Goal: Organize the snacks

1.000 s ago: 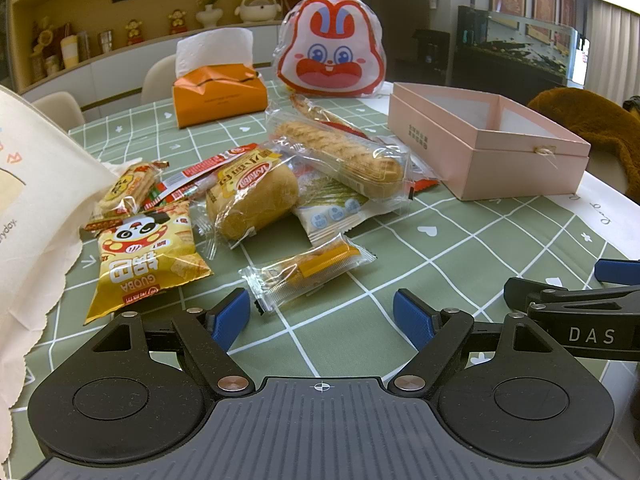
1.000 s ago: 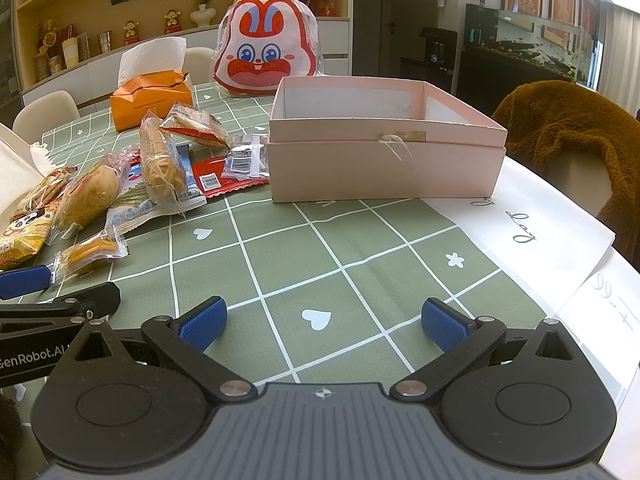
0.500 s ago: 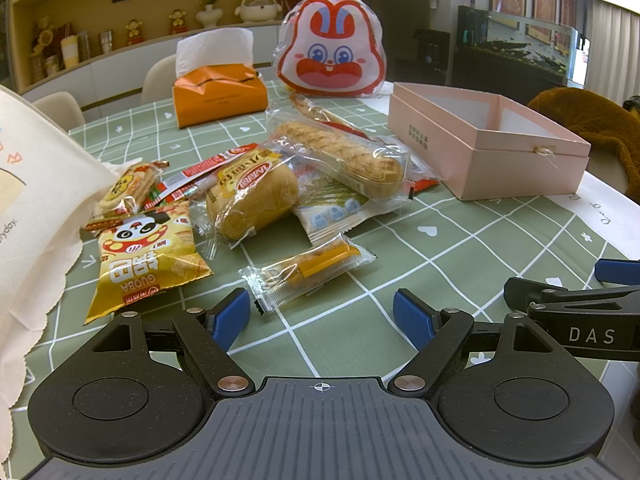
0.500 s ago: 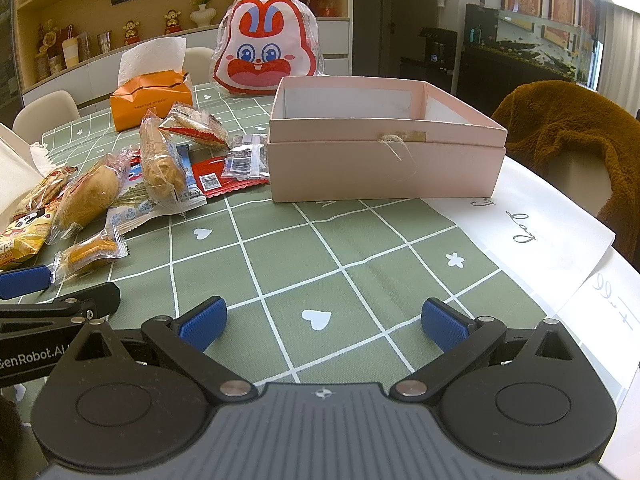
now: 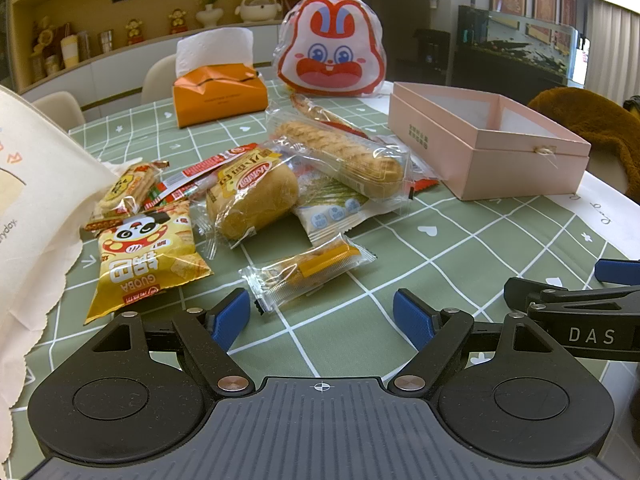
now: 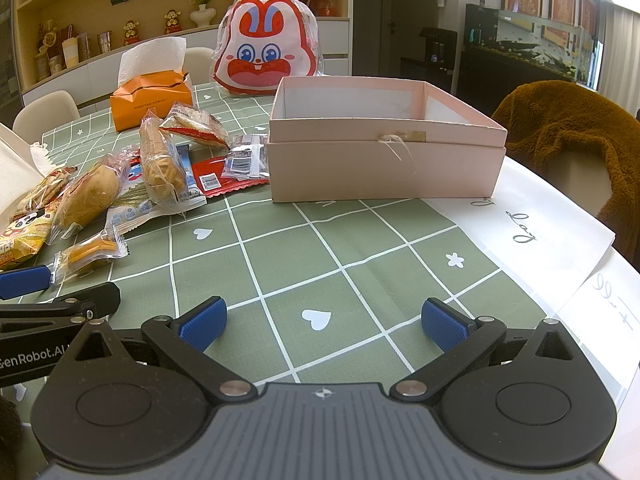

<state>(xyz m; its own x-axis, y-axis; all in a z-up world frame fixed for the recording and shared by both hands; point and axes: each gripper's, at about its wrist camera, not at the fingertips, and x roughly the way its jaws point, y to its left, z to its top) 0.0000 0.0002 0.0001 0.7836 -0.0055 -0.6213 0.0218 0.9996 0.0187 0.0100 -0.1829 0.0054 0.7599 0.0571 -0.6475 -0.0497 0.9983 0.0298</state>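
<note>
- Snacks lie in a loose heap on the left half of the green checked worktop [image 5: 472,264], none of them in the pink box [image 6: 384,160] yet, so I judge the sorting has not begun.
- Left gripper [image 5: 322,316] hovers low over the worktop with its fingers spread wide and nothing between them; its left pad sits just beside the end of the small clear-wrapped yellow bar [image 5: 308,270], the nearest piece of the heap.
- Right gripper [image 6: 324,318] also has its fingers wide and empty, over bare cloth, facing the pink box.
- That box stands open on the right, apart from the heap; what I can see of its inside looks empty. It seems the obvious place for the snacks.
- Behind the bar lie a wrapped bread roll [image 5: 252,200], a yellow panda crisps bag [image 5: 146,260] to its left and a long biscuit pack [image 5: 340,154] resting on top of other packets.
- I would take the yellow bar first: it lies alone at the near edge, so lifting it disturbs nothing.
- Film wrappers look slippery and crushable; I would pinch the body, not the sealed end.
</note>
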